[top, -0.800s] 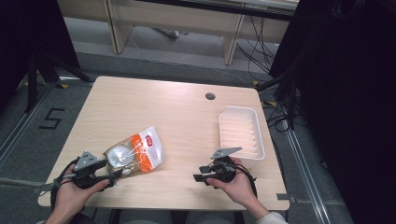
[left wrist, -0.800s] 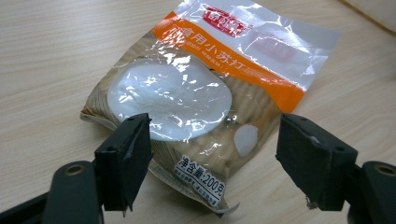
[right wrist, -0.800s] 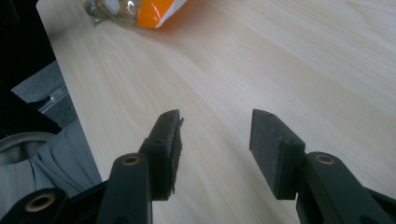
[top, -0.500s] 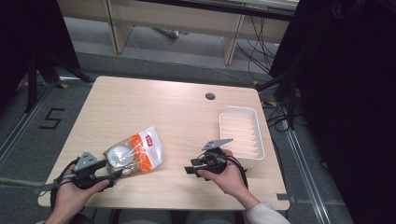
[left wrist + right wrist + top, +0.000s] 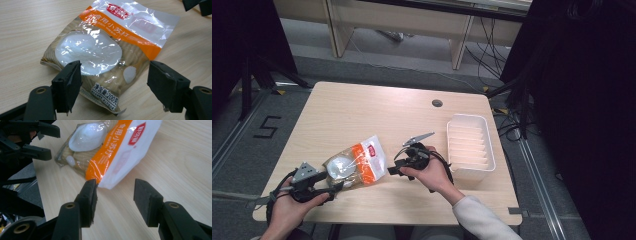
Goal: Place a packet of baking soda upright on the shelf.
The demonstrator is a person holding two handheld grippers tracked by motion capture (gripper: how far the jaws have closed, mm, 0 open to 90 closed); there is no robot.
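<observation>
Your right gripper (image 5: pixel 113 200) has its 2 jaws spread wide with nothing between the pads; the near white corner of the bag (image 5: pixel 110 150) lies just beyond the tips, almost touching the left pad in the right gripper view, though you cannot tell from it whether they meet. Your left gripper (image 5: pixel 113 87) also has its 2 jaws spread, standing on either side of the bag's (image 5: pixel 105 52) brown bottom end without pressing on it. There is 1 bag (image 5: pixel 354 165), lying flat on the bench (image 5: pixel 362 110) in the front left part, between your 2 grippers. Its long axis runs on a slant in the high view: the brown end with the white round patch points toward your left gripper (image 5: pixel 324 184) at the front left, and the orange band and white, red-labelled top end point back and right, toward your right gripper (image 5: pixel 393 169). Further right, 1 white ribbed tray (image 5: pixel 452 135) sits near the bench's right edge, well apart from the bag.
</observation>
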